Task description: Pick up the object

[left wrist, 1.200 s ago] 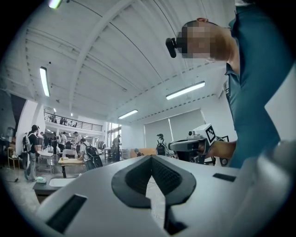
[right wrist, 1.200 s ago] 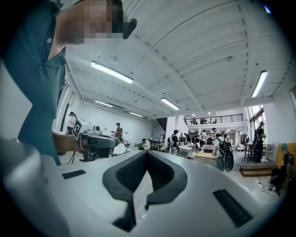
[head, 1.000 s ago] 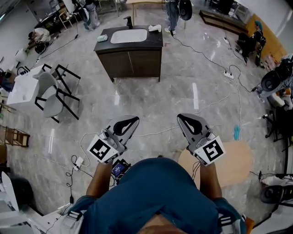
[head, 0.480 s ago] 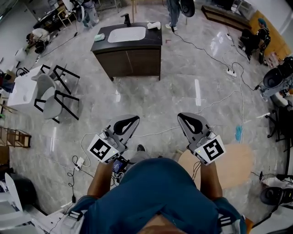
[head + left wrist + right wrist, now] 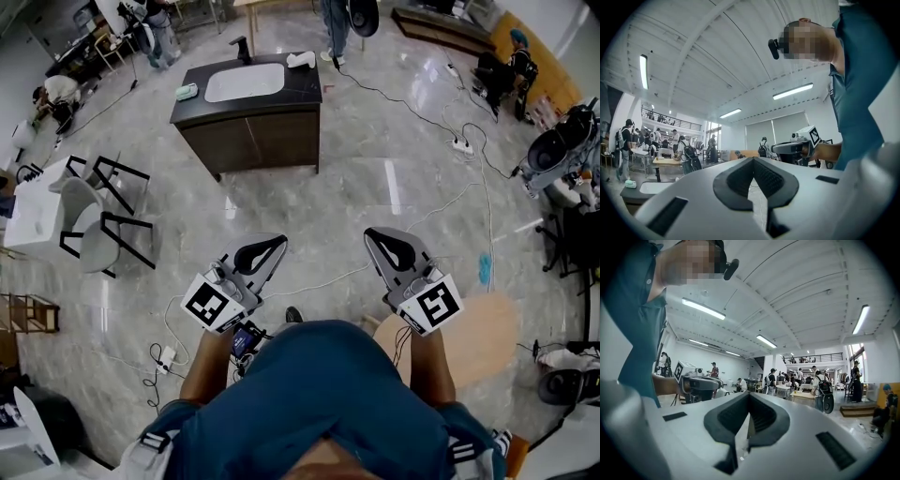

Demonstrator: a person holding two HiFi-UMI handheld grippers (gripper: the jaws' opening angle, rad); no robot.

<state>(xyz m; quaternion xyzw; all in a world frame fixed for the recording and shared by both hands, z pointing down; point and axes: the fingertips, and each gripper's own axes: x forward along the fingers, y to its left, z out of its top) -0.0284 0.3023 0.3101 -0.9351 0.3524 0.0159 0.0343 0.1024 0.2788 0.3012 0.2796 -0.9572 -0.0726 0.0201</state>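
as the person walks forward, the head view has slid. the chairs (image 5: 98, 211) at the left have drifted toward the edge. the cabinet (image 5: 251, 141) now sits further left and a little lower than a second ago, and a shoe (image 5: 293, 314) has come into sight between the arms. so the walk toward the cabinet is under way but far from done, and the cabinet is well apart from both claws, with bare floor (image 5: 356, 187) between.

the left claw (image 5: 274, 246) has not changed: its jaws are together, pads meeting, with nothing between them. the right claw (image 5: 373, 238) is the same, pressed together on nothing, and both are held out level in front of the body. a tan disc (image 5: 487, 328) lies on the floor by the right claw, about where it was.

nothing has been picked up yet, and reaching the object looks like the step in hand.

which thing is meant cannot be told for sure. the likely ones lie on the dark surface (image 5: 314, 80) round the sink (image 5: 244, 82). a small pale green thing (image 5: 187, 91) lies at its left end. a white thing (image 5: 302, 60) lies at its far right corner, beyond the tap (image 5: 241, 45). both look small and low, and they are apart from each other. they are too far off to make out shape or material, so how they would handle stays open. either claw will have to part its jaws before it can take one.
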